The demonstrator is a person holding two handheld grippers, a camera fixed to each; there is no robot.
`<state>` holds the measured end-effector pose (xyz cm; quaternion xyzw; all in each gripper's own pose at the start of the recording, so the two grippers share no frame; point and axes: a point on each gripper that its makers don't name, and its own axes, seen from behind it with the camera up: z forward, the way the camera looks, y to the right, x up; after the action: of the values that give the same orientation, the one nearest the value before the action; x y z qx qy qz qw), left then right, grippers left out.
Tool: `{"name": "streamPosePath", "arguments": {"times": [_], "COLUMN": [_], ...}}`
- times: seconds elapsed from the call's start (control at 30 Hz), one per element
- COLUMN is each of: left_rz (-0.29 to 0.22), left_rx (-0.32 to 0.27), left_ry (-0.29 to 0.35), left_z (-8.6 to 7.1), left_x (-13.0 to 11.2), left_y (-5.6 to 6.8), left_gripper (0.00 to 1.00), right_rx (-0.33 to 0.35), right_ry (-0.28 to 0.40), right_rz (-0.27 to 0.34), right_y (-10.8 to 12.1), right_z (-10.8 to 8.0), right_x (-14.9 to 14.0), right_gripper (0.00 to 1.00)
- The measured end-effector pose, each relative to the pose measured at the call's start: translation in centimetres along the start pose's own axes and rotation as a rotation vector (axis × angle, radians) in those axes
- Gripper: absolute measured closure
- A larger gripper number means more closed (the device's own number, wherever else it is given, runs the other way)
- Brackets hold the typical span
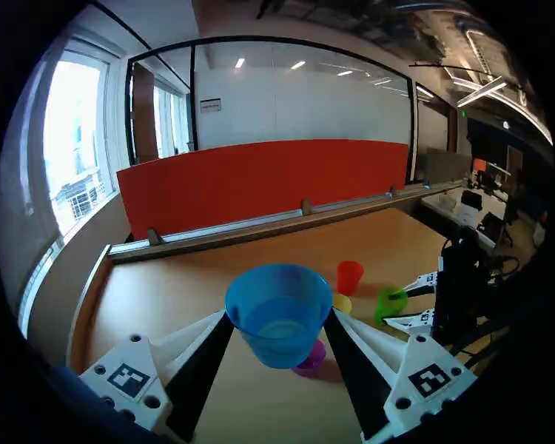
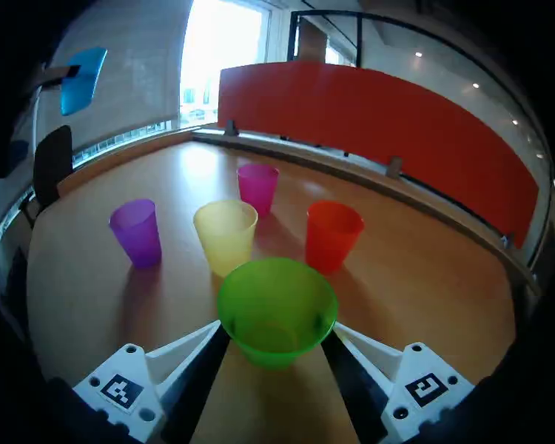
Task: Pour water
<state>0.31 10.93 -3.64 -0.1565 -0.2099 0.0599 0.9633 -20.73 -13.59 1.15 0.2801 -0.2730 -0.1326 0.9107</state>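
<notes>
Left tongs (image 1: 279,320) are clenched on the blue cup (image 1: 279,307), a finger pressing each side, water (image 1: 281,330) in its bottom, raised above the table (image 1: 189,288); just beyond and below sits the purple cup (image 1: 311,360), then the yellow cup (image 1: 342,302) and red cup (image 1: 349,275); bare wood lies open leftward up to the red divider (image 1: 263,177) on the far edge; right tongs (image 2: 277,331) grasp the green cup (image 2: 277,303); the magenta cup (image 2: 257,186) stands farthest, with free table to the right.

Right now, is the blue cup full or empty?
Partly filled: a liquid surface shows low inside the upright blue cup.
</notes>
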Motion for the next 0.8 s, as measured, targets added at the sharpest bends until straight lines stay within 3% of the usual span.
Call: {"name": "streamPosePath", "arguments": {"times": [0.3, 0.8], "left_rz": [0.016, 0.094], "left_rx": [-0.044, -0.156], "left_ry": [0.028, 0.055], "left_z": [0.2, 0.7], "left_x": [1.0, 2.8], "left_y": [1.5, 5.2], "left_gripper": [0.15, 0.15], "right_rx": [-0.013, 0.019], "right_ry": [0.055, -0.026], "right_rz": [0.023, -0.09], "right_y": [0.1, -2.0], "right_z": [-4.9, -13.3], "right_x": [4.6, 8.2], "right_gripper": [0.14, 0.14]}}
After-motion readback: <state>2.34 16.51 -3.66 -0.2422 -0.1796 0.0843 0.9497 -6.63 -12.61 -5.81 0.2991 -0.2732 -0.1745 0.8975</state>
